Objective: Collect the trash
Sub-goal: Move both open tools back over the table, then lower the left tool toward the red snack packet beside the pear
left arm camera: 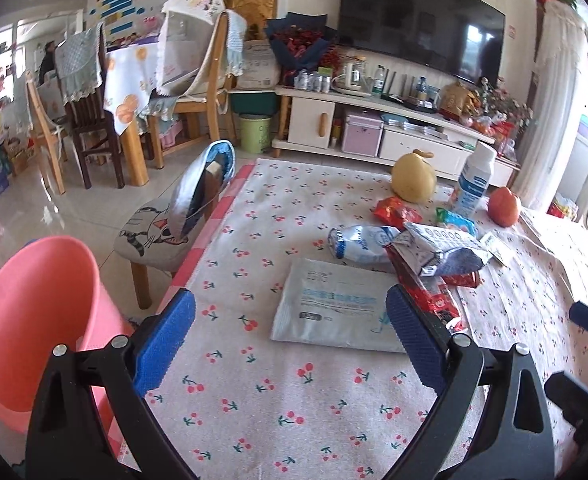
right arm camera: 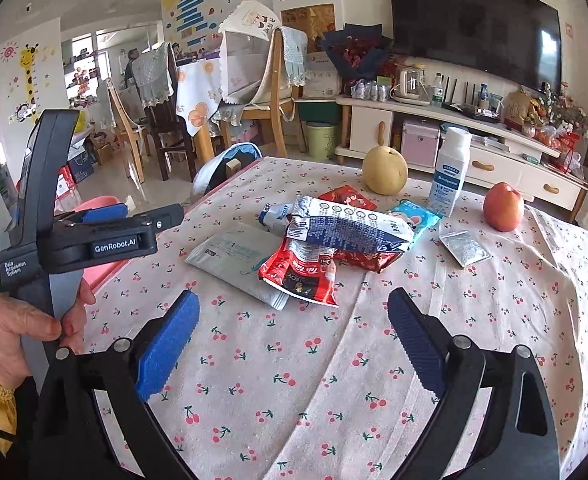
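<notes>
Jaws on both the left gripper [left arm camera: 290, 344] and right gripper [right arm camera: 294, 344] are being held wide, nothing gripped. Wrapper pile [right arm camera: 333, 240] is sitting mid-frame on the worktop [right arm camera: 294, 400], pink bin [left arm camera: 34, 320] lower left. Probably a wrapper gets approached next, pretty flat though.

Crumpled wrappers [right arm camera: 345, 236] lie heaped at the frame's centre on the cherry-print cloth. A flat pale packet [right arm camera: 242, 264] lies at their left. A pink bin [left arm camera: 34, 320] stands at lower left.

Glossy tiled floor [left arm camera: 74, 208], wooden chairs [right arm camera: 274, 92], wall-mounted TV [left arm camera: 421, 16], white cabinet [right arm camera: 473, 160], daylight
</notes>
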Available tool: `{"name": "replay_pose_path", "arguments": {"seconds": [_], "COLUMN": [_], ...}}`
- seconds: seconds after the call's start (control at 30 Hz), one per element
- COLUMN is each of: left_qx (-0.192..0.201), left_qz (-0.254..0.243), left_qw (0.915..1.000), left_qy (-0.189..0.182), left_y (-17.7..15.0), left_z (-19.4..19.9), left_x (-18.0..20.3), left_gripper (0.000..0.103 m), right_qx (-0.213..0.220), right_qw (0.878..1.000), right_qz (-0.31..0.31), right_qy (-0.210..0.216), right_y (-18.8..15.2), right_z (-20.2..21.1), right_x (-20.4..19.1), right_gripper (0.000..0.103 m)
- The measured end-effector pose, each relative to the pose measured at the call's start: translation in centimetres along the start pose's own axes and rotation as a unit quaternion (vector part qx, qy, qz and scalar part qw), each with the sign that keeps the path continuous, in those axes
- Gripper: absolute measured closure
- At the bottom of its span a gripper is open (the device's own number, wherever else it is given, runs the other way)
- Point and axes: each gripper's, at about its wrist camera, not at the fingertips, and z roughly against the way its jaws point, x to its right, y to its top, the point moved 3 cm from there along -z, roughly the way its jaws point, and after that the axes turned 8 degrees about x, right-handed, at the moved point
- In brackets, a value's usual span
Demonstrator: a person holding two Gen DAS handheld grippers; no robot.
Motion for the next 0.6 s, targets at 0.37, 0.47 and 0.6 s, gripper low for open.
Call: {"name": "replay_pose_path", "arguments": {"seconds": [0.37, 0.47, 0.6], "left_qx": [0.005, 0.003, -0.006], "left_qz": [-0.065, -0.091, -0.097], "left_qw": [0.997, 0.9947, 0.9935], "left_qy": [-0.041, -0.049, -0.059], "left_y": [-1.2, -1.5, -1.3], "left_z": [0.4, 0.3, -0.4], "left_x": [5.1, 6.4, 7.4], "left_gripper": [0.006, 0.006, 0.006], "right_qx": [0.005, -0.005, -0.015], "right_qw": [0.998, 0.996, 0.994], "right_qz": [-0.052, -0.074, -0.092], "right_qy": [-0.038, -0.05, -0.062], "right_y": [0.4, 0.3, 0.1], "right_z": [1.3, 1.1, 1.2], "right_x": [5.1, 6.7, 8.6], "right_gripper": [0.008, 0.008, 0.008]}}
